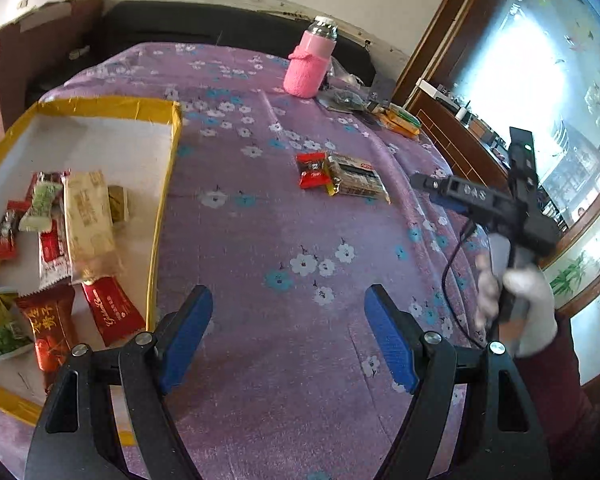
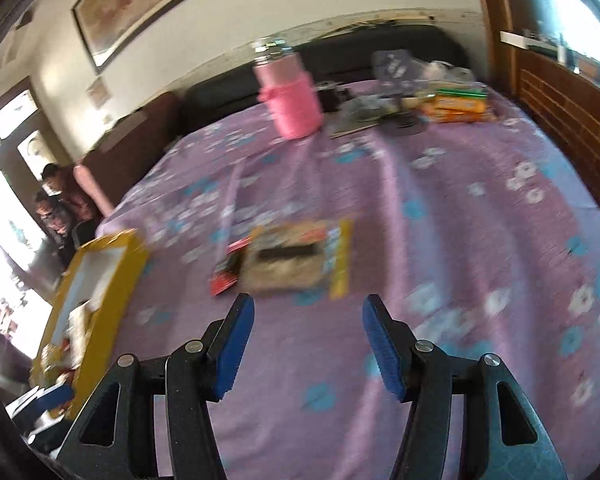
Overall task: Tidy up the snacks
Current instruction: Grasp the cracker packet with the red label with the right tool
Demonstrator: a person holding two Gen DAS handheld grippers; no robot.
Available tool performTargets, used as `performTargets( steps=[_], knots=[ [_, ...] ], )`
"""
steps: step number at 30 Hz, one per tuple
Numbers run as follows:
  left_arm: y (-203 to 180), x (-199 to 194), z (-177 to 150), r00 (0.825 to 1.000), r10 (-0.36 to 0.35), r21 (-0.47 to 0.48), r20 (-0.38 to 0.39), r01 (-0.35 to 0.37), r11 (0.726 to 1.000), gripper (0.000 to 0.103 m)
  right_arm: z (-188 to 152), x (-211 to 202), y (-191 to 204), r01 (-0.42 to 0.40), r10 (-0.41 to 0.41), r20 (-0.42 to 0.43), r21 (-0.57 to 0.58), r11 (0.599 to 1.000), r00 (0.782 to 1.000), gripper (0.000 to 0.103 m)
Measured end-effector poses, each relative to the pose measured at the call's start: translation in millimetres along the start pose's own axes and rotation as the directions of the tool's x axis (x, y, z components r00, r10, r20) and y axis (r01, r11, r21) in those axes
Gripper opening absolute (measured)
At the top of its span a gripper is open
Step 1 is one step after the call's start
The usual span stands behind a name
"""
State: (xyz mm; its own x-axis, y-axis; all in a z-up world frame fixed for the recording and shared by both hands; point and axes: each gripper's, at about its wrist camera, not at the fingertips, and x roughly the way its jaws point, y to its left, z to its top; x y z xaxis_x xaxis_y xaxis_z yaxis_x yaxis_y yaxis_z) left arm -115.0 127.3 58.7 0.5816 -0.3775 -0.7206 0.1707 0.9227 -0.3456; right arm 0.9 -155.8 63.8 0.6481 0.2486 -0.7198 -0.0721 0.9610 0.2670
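A yellow-rimmed box [image 1: 168,168] lies at the left on the purple flowered cloth and holds several snack packets [image 1: 88,224]. Two snacks lie on the cloth mid-table: a small red packet [image 1: 312,169] and a tan packet with a yellow edge [image 1: 358,178]. In the blurred right wrist view the red packet [image 2: 228,266] and tan packet [image 2: 288,260] lie just ahead of my right gripper [image 2: 308,304], which is open and empty. My left gripper [image 1: 288,296] is open and empty, to the right of the box. The box also shows in the right wrist view [image 2: 100,280].
A pink bottle in a knitted sleeve [image 1: 310,60] stands at the far side, with clutter and orange-green packs [image 1: 400,120] beside it. The right hand-held gripper and gloved hand [image 1: 512,240] hover at the table's right edge. A wooden cabinet [image 2: 560,120] stands right.
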Motion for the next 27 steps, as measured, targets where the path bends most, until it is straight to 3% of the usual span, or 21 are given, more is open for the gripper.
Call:
performTargets(
  steps=[10, 14, 18, 21, 27],
  knots=[
    [13, -1, 1, 1.0, 0.028, -0.026, -0.011, -0.028, 0.999, 0.078, 37, 80, -7, 0.019, -0.011, -0.113, 0.062, 0.998, 0.994, 0.06],
    [15, 2, 1, 0.999, 0.024, -0.034, -0.021, -0.025, 0.999, 0.078, 56, 101, -4, 0.048, -0.04, -0.095, 0.075, 0.996, 0.995, 0.06],
    [15, 5, -1, 0.999, 0.017, -0.041, -0.032, -0.018, 0.999, 0.078, 72, 118, 3, 0.016, -0.012, -0.12, 0.033, 0.999, 0.993, 0.06],
    [14, 4, -1, 0.999, 0.016, -0.037, -0.031, -0.018, 0.999, 0.078, 69, 128, 9, -0.035, 0.033, -0.195, -0.007, 0.999, 0.98, 0.061],
    [15, 7, 1, 0.999, 0.007, -0.046, -0.039, -0.009, 0.999, 0.078, 36, 103, 27, -0.104, 0.079, -0.283, -0.076, 0.992, 0.956, 0.061]
  ],
)
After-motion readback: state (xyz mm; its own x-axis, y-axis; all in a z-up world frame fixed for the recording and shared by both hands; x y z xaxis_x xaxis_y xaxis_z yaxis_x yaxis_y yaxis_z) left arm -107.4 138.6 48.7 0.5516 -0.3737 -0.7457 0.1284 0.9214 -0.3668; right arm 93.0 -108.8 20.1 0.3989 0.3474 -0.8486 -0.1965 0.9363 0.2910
